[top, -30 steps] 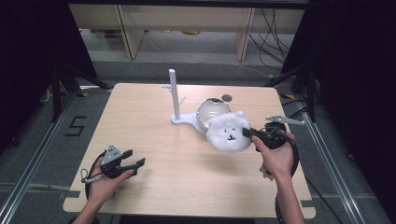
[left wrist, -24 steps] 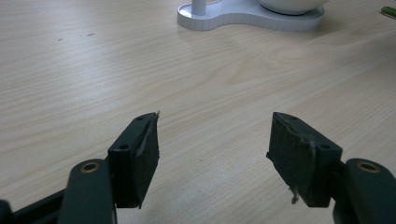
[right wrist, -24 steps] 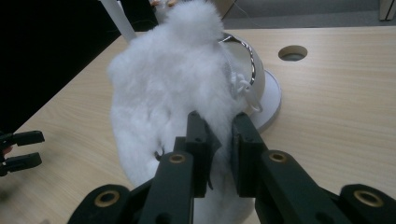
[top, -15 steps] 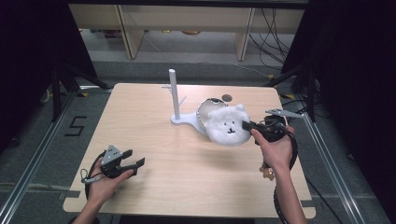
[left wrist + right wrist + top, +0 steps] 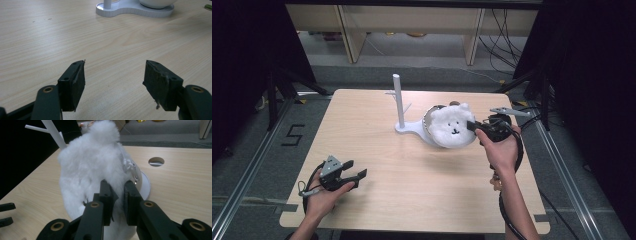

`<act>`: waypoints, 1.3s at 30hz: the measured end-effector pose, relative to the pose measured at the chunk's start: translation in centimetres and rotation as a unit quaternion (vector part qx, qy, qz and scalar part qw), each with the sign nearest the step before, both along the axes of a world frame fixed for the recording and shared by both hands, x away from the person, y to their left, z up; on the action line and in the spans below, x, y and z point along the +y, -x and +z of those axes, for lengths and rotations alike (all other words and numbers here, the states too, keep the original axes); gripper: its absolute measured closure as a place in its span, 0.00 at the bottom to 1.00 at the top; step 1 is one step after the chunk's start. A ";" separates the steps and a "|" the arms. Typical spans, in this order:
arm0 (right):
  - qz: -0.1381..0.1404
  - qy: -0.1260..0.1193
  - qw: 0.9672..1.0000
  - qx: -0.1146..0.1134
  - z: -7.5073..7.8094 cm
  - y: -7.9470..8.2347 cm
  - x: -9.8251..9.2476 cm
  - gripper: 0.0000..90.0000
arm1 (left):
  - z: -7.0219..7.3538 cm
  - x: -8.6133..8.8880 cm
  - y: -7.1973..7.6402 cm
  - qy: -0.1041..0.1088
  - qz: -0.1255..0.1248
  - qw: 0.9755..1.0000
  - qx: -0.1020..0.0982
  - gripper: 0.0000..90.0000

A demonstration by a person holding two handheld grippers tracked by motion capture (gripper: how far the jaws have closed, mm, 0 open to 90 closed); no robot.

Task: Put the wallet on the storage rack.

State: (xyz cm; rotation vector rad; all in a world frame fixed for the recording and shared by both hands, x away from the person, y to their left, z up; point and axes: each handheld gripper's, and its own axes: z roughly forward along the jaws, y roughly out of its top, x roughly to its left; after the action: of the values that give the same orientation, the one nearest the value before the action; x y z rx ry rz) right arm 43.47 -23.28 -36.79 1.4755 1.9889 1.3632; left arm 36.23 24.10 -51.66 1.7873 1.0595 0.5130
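Note:
A white fluffy plush (image 5: 451, 125) with a small bear face is held over a white bowl (image 5: 438, 141); the bowl sits on a white stand base (image 5: 410, 129) with an upright pole (image 5: 398, 100). My right gripper (image 5: 472, 125) is shut on the plush's right edge. In the right gripper view the jaws (image 5: 117, 192) pinch the fur of the plush (image 5: 92, 162), and the bowl's rim (image 5: 137, 176) shows behind it. I cannot tell whether the plush touches the bowl. My left gripper (image 5: 356, 173) rests open on the table at the front left, its jaws (image 5: 113, 82) apart with nothing between them.
The wooden table (image 5: 377, 150) has a round cable hole (image 5: 156, 161) at its far right. Ahead of the left gripper lie the stand base (image 5: 130, 10) and bowl (image 5: 156, 3). Shelving and cables lie beyond the table's far edge.
The right gripper has carried the plush a little up and farther away, over the bowl, and the plush's face has turned more towards the camera. The left gripper has not moved.

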 end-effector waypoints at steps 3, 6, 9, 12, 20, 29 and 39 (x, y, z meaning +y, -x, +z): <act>0.002 -0.004 1.000 -0.001 0.0 -0.6 0.3 0.89 | 0.0 0.0 0.0 0.001 0.000 1.000 0.000 0.36; 0.003 -0.002 1.000 -0.003 0.0 -1.0 0.4 0.89 | 0.0 0.0 0.0 -0.003 0.001 1.000 0.001 0.36; -0.001 -0.002 1.000 0.001 0.2 -1.4 0.7 0.89 | 0.0 -0.1 0.0 0.002 0.000 1.000 0.000 0.36; 0.000 0.008 1.000 -0.006 0.3 -2.2 1.0 0.89 | 0.0 0.0 0.0 0.000 0.000 1.000 0.000 0.36; -0.009 0.014 1.000 -0.009 0.2 -3.2 1.5 0.89 | -0.1 0.0 0.0 0.000 0.000 1.000 0.000 0.36; -0.015 0.026 0.999 -0.012 -0.3 -4.7 2.3 0.89 | 0.0 0.0 0.0 0.001 -0.001 1.000 0.000 0.36; -0.038 0.030 0.999 -0.003 -1.1 -5.7 2.9 0.89 | -0.1 0.0 0.0 0.001 0.000 1.000 0.001 0.36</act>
State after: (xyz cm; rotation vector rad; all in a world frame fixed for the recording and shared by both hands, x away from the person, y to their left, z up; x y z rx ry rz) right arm 49.21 -20.41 -37.89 1.5025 1.9331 1.2649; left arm 36.22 24.11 -51.71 1.7861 1.0606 0.5090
